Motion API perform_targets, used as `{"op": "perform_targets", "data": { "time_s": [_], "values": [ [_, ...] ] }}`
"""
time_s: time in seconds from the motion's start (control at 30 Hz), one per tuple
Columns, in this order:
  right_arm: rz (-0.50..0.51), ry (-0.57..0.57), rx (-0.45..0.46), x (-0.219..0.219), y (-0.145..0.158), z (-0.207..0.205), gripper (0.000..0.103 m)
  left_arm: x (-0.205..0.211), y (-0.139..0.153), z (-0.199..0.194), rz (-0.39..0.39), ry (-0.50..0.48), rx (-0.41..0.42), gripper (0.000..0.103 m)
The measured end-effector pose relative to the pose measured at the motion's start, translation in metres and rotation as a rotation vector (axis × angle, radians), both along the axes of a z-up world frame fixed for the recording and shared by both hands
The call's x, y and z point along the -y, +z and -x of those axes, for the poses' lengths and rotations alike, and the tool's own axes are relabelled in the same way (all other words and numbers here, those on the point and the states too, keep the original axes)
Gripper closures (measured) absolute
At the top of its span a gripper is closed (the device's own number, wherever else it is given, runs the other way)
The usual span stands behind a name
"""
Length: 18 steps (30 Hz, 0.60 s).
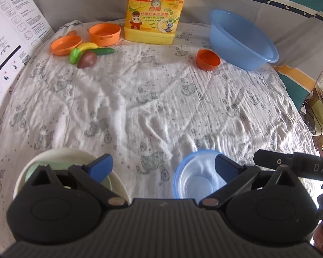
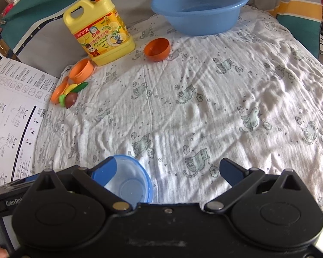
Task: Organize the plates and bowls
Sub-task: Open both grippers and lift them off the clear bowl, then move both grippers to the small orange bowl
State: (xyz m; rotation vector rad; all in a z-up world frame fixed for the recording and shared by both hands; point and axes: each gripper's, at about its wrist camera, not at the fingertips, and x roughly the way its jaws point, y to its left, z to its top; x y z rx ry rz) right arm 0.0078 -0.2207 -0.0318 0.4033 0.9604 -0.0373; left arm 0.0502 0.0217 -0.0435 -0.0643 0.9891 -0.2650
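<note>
With both pairs of jaws spread wide and nothing between them, you have free choice, so size things up big to small. Blue basin [image 2: 199, 6] sits at the far edge of the cat-print cloth [image 2: 204, 111], right of the yellow detergent jug [image 2: 101, 34]; thin plastic by the look, probably light but wide and floppy at the rim, so pinch the rolled rim wall, not the body. White plate [image 1: 118, 185] lies near you on the left with a pale green dish [image 1: 31, 172] on it, mostly hidden under the left gripper [image 1: 163, 165]; likely stiff and slick, flat on soft cloth, so you'd have to work a finger under the edge or clamp the raised lip. Clear bowl with blue rim [image 1: 193, 178] sits just right of the plate, between the two tools, under the inner finger of the right gripper [image 2: 169, 172]; looks like thin, springy plastic, light, could skid or squash, so take it across the rim wall with one finger inside. Orange pot [image 1: 104, 34] and orange pan [image 1: 64, 45] are far left beside the toy vegetables [image 1: 86, 54]; small, hard toy plastic, take them by the side wall. Small orange bowl [image 2: 157, 49] is tipped on its side just in front of the basin; tiny, rolls easily I'd guess, so grip over the rim and don't nudge it first.
</note>
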Motion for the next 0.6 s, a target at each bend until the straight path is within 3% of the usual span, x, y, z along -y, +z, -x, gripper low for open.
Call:
{"op": "perform_targets", "data": {
  "time_s": [0.3,0.6],
  "values": [
    [0.003,-0.025,0.015,0.009,0.005,-0.028,0.000,0.015,0.011,-0.042,-0.032,-0.020,0.035,0.000],
    [-0.031,-0.084,0.019,0.027,0.005,-0.082,0.000,0.035,0.013,-0.105,-0.021,-0.037,0.064,0.000]
  ]
}}
